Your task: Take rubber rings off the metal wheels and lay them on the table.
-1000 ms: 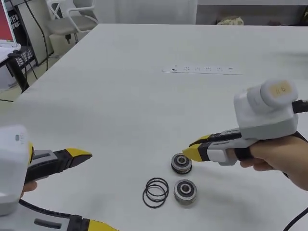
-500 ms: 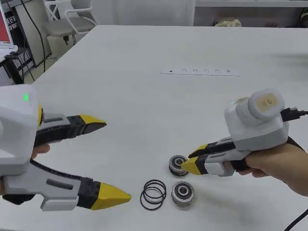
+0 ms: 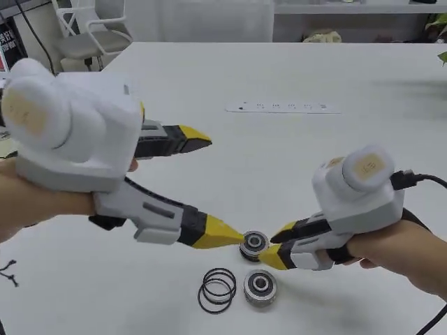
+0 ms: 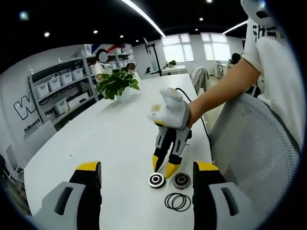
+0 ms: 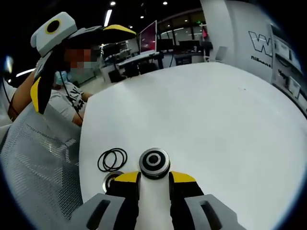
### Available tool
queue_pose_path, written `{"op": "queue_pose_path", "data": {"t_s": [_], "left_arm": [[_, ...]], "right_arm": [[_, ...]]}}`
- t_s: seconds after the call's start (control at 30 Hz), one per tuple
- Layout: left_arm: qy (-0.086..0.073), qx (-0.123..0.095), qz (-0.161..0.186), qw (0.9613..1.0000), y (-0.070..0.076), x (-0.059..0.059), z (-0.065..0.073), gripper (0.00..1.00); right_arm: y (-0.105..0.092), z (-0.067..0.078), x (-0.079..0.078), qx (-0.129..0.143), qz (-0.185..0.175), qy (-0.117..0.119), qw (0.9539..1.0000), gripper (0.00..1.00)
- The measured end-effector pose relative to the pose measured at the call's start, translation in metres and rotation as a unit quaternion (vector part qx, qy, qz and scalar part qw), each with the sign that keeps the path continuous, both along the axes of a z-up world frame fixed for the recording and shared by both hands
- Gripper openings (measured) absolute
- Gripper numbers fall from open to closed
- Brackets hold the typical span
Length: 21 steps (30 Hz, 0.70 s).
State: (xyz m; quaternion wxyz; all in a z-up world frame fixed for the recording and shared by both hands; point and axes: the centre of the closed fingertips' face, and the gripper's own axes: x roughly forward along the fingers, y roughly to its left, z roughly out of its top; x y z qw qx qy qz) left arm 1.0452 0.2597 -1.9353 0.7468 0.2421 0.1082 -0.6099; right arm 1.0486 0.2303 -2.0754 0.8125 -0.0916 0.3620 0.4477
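Two metal wheels lie on the white table point(image 3: 293, 167): one point(image 3: 253, 243) between the grippers, the other point(image 3: 260, 287) nearer me. Loose black rubber rings point(image 3: 216, 289) lie just left of the near wheel. My left gripper point(image 3: 220, 190) is wide open, its lower jaw tip touching or almost touching the far wheel's left side. My right gripper point(image 3: 271, 248) is narrowly open, its tips at that wheel's right side. In the right gripper view the wheel point(image 5: 154, 163) sits just ahead of the right gripper point(image 5: 154, 178). The left gripper view shows both wheels point(image 4: 157, 180) point(image 4: 182, 180) and the rings point(image 4: 178, 201).
A flat strip with sockets point(image 3: 283, 107) lies farther back on the table. Office chairs point(image 3: 91, 35) stand beyond the far left corner. A potted plant point(image 4: 115, 84) sits at the table's far end in the left gripper view.
My left gripper has come up and swung right, bringing its lower jaw tip to the far wheel. The right gripper has shifted slightly toward that wheel. Wheels and rings have stayed put.
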Motion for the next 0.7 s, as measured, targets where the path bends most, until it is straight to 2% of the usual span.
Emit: {"op": "queue_pose_path", "data": {"t_s": [0.1, 0.23, 0.3, 0.37, 0.5, 0.6, 0.7], "left_arm": [[0.015, -0.02, -0.004, 0.9997, -0.012, 0.004, -0.002, 0.71], [0.014, -0.022, 0.003, 0.9997, -0.02, 0.016, -0.017, 0.68], [0.03, -0.034, 0.009, 0.9989, -0.023, 0.018, -0.022, 0.62], [0.052, -0.028, 0.002, 0.9982, -0.024, 0.016, -0.033, 0.55], [0.047, -0.024, 0.016, 0.9985, -0.027, 0.024, -0.047, 0.47], [0.061, -0.025, 0.016, 0.9977, -0.03, 0.023, -0.06, 0.4], [0.057, -0.017, 0.021, 0.998, -0.033, 0.021, -0.072, 0.35]], "right_arm": [[-0.001, -0.002, -0.001, -0.004, 0.002, -0.001, 1.0, 0.21], [-0.002, -0.003, 0.0, -0.004, 0.0, -0.002, 1.0, 0.21], [-0.002, -0.002, 0.001, -0.005, -0.001, -0.003, 1.0, 0.21], [-0.002, -0.002, 0.002, -0.004, -0.002, -0.003, 1.0, 0.21], [-0.002, -0.003, 0.001, -0.004, -0.001, -0.003, 1.0, 0.21], [-0.001, -0.005, 0.001, -0.006, -0.001, -0.005, 1.0, 0.2], [0.0, -0.005, 0.001, -0.008, 0.001, -0.008, 0.9999, 0.2]]}}
